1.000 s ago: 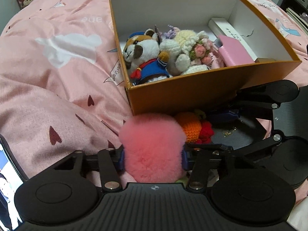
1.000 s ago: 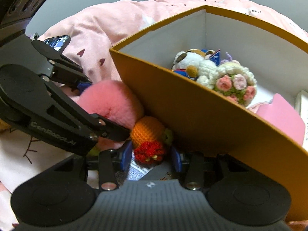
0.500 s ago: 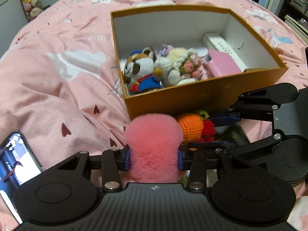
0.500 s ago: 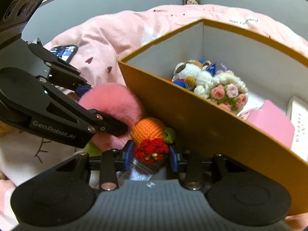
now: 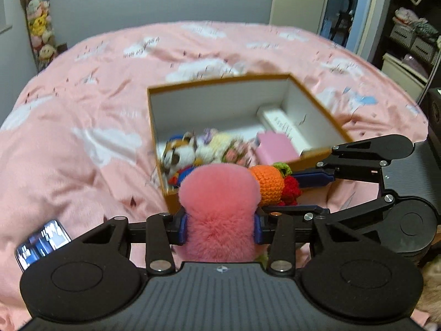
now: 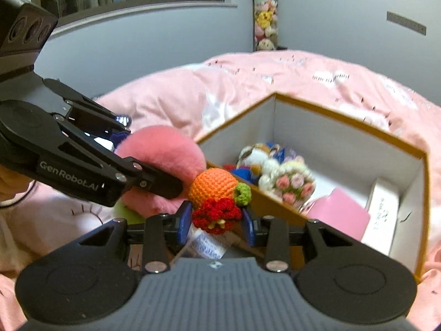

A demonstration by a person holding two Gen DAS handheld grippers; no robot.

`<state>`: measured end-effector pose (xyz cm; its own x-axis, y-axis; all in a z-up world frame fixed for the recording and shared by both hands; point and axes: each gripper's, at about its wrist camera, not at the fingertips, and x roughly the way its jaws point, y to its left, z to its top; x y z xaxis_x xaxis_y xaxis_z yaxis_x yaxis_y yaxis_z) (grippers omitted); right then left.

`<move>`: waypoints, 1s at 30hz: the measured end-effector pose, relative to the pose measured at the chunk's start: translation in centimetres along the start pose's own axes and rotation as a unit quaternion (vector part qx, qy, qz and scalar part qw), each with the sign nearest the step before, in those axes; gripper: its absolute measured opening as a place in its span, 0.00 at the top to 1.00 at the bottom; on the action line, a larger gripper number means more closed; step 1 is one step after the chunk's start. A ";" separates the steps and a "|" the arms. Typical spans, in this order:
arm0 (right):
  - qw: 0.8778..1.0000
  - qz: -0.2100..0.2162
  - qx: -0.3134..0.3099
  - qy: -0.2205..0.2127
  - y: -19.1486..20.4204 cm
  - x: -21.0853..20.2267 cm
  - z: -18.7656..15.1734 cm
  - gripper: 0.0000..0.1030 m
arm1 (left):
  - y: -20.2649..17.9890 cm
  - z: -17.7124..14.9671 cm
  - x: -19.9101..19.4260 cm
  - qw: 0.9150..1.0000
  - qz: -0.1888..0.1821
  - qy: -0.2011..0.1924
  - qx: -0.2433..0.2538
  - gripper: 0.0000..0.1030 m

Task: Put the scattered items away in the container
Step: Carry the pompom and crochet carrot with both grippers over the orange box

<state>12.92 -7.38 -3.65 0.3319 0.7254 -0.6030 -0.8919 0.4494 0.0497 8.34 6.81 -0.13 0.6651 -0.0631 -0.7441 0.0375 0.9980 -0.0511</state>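
Note:
A fluffy pink pompom [image 5: 220, 190] is squeezed between the blue pads of my left gripper [image 5: 220, 223]. My right gripper [image 6: 217, 222] is shut on a crochet toy [image 6: 215, 187], an orange ball with a red flower and a green bit; a printed tag hangs under it. Both hang side by side, touching, over the near corner of the orange cardboard box [image 5: 217, 82]. Inside the white-lined box lie a plush dog [image 5: 179, 154], a crochet bouquet [image 6: 292, 184], a pink case [image 5: 275, 149] and a white carton [image 5: 281, 122]. The right wrist view shows the pompom [image 6: 162, 149] in the left gripper [image 6: 146, 162].
The box sits on a pink bedspread [image 5: 96, 96] with cloud prints. A lit phone [image 5: 41, 240] lies on the bed at near left. A column of hanging plush toys [image 6: 264, 19] is on the far wall. Shelves and a door stand at right.
Both grippers have risen with their toys, from beside the box's near wall to above its rim. The box now looks smaller and lower, and more of the room shows.

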 end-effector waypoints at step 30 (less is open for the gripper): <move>0.998 -0.023 -0.030 0.045 -14.5 10.6 9.8 0.60 | 3.4 13.5 14.0 0.979 0.020 0.022 0.203 0.54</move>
<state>32.36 -1.07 -2.96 0.3461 0.6540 -0.6726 -0.8942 0.4469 -0.0255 27.89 9.36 -1.72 0.6391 -0.0160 -0.7689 0.3116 0.9194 0.2399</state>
